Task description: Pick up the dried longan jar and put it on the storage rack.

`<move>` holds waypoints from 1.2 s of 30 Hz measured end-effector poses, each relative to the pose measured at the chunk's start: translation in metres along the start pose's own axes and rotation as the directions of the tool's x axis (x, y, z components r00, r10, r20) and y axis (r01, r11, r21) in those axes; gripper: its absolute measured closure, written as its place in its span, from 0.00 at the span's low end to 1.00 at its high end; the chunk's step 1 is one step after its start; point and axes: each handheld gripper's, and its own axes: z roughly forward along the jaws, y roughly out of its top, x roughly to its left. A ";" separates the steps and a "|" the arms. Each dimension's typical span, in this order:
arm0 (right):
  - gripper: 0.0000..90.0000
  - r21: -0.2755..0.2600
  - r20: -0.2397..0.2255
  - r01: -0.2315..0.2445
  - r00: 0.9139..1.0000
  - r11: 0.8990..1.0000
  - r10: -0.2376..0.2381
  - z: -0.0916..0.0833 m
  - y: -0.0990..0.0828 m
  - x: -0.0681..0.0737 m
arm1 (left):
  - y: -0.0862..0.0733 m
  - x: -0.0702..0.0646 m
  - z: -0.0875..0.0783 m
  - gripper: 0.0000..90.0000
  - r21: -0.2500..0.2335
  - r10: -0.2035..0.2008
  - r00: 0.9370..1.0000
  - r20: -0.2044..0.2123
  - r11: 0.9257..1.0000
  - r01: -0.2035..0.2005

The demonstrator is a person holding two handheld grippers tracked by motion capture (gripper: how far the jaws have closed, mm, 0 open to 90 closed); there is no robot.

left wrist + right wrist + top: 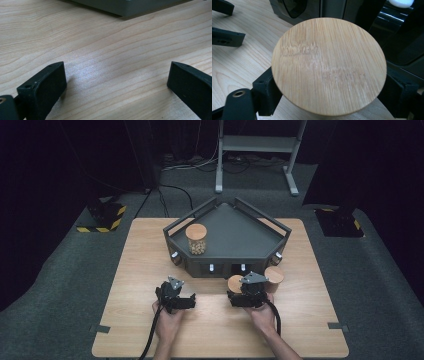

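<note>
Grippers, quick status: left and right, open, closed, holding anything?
Left gripper: open, bare table between the jaws.
Right gripper: jaws closed against a jar under its wooden lid; holding it.

My high cam sits above the person's side, looking fwd and down over the whole table (150,330), w/ the grey tray (235,237) mid-frame and dark floor beyond. Left gripper cam rides very low and close to the wood, looking along its own jaws toward the tray's front edge (130,8); right gripper cam looks steeply down at close range onto a wooden jar lid (328,66), tray front just behind it. All three share the tabletop strip in front of the tray, and the right gripper cam also catches the left gripper (223,23) at its upper left.
</note>
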 end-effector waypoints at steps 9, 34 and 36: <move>0.25 -0.018 -0.001 -0.004 1.000 1.000 0.004 0.001 -0.003 0.000 | 0.000 0.000 0.000 0.02 0.000 0.000 1.000 0.000 1.000 0.000; 0.29 -0.060 -0.020 0.015 1.000 0.998 -0.017 -0.012 -0.006 -0.002 | 0.000 0.000 0.000 0.02 0.000 0.000 1.000 0.000 1.000 0.000; 0.29 -0.066 -0.028 0.023 0.999 0.998 -0.025 -0.016 -0.004 -0.003 | 0.000 0.000 0.000 0.02 0.000 0.000 1.000 0.000 1.000 0.000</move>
